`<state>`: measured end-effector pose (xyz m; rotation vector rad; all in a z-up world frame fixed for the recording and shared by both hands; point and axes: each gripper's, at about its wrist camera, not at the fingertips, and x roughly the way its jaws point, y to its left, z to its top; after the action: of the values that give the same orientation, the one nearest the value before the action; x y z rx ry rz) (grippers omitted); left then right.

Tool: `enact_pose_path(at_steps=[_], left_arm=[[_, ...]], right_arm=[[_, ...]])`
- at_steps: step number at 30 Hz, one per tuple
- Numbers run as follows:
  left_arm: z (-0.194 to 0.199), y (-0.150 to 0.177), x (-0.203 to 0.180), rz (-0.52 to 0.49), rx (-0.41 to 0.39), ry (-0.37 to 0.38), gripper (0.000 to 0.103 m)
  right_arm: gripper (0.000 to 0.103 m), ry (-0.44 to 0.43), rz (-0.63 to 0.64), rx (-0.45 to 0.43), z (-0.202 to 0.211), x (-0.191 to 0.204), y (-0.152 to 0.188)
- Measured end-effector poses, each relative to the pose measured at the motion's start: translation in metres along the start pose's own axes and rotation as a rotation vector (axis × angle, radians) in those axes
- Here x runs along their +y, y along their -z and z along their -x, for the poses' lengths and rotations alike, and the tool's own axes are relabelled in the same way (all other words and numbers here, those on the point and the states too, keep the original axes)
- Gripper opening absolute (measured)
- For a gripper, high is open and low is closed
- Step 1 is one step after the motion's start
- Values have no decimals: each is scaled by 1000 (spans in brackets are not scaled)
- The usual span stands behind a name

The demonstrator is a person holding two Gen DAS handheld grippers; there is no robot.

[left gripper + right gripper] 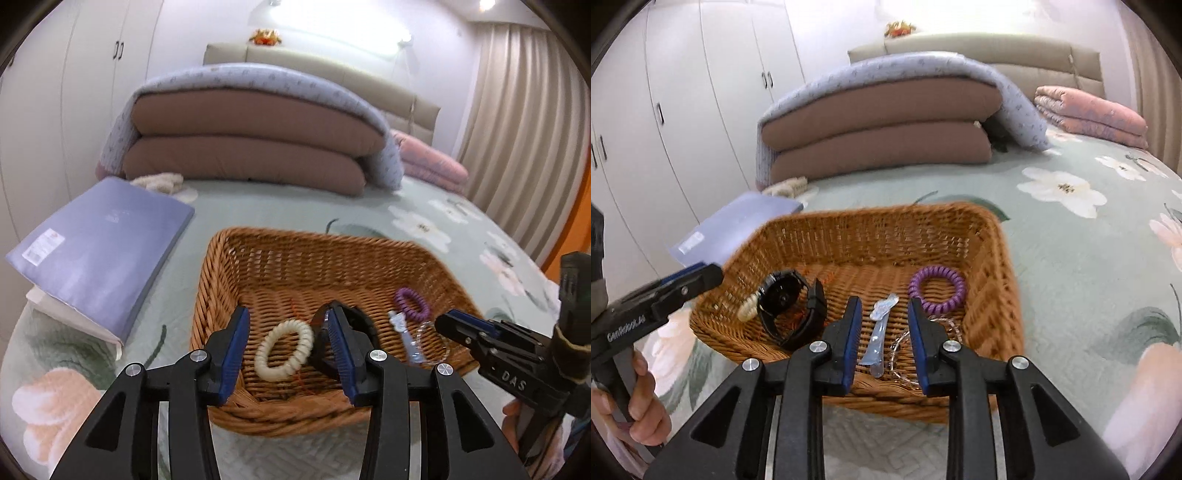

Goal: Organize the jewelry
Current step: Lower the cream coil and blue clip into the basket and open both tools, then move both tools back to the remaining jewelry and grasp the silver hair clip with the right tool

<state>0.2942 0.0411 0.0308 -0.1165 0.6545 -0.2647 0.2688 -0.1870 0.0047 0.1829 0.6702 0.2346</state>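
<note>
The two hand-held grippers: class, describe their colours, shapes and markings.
Left hand-held gripper and right hand-held gripper: black angular plastic frames, silver round bolts, flat blue ribbed finger pads. White lettering marks each body's side, "DAS" on the right one.

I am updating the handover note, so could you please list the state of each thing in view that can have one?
Left tongs: open, empty, above the basket.
Right tongs: open, empty, above the basket.
Wicker basket: upright on the bed, lidless.
Cream coil tie: lying flat in the basket.
Purple coil tie: lying flat in the basket.
Black watch: in the basket, strap looped, propped on edge.
Clear hair clip: lying in the basket.
Wardrobe doors: shut.
</note>
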Motion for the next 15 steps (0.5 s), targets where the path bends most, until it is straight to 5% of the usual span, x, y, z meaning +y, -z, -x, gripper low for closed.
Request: enact_pose_path(at_steps=[11,15], left_arm=[[99,33,-17,9,-120,85,45],[124,54,-14,60,-103,-10,45]], right_arm=[[28,-16,-35,-130,111,5,24],[28,12,-25,-134,148,4,52]])
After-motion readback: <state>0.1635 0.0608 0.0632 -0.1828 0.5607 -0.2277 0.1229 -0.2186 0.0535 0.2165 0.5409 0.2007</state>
